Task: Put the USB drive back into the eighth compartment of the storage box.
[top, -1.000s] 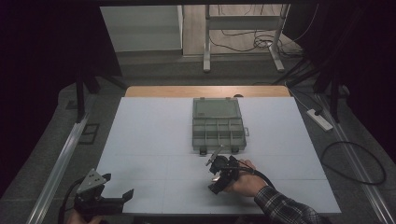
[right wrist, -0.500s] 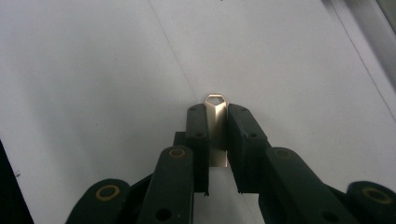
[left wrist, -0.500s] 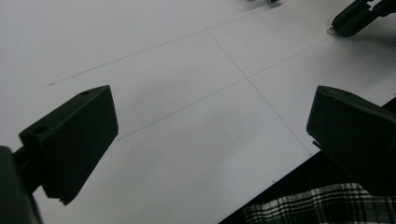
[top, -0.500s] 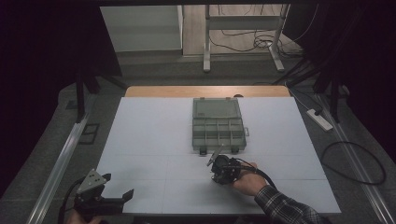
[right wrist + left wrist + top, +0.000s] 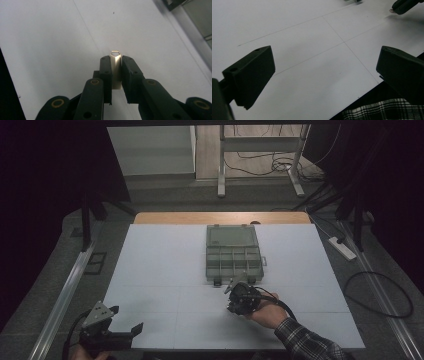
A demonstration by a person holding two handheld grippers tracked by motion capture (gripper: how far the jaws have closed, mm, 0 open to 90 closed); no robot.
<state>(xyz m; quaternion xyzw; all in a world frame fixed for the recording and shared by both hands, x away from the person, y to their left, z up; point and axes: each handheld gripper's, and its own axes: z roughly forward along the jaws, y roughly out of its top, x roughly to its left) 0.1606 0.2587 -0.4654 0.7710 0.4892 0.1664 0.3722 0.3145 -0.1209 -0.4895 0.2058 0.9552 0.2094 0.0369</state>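
White-topped table (image 5: 165,270) standing on grey floor (image 5: 60,265), wooden edge showing at far side, metal desk legs (image 5: 220,170) beyond, cables trailing (power strip (image 5: 342,248) lying right), surroundings sitting dark.

Right gripper (image 5: 234,290): lower centre of the high view, held in the person's right hand (image 5: 265,312), plaid sleeve trailing to the bottom right edge; jaws clamped tight. Left gripper (image 5: 127,330): bottom left corner of the high view, jaws spread wide, nothing between them.
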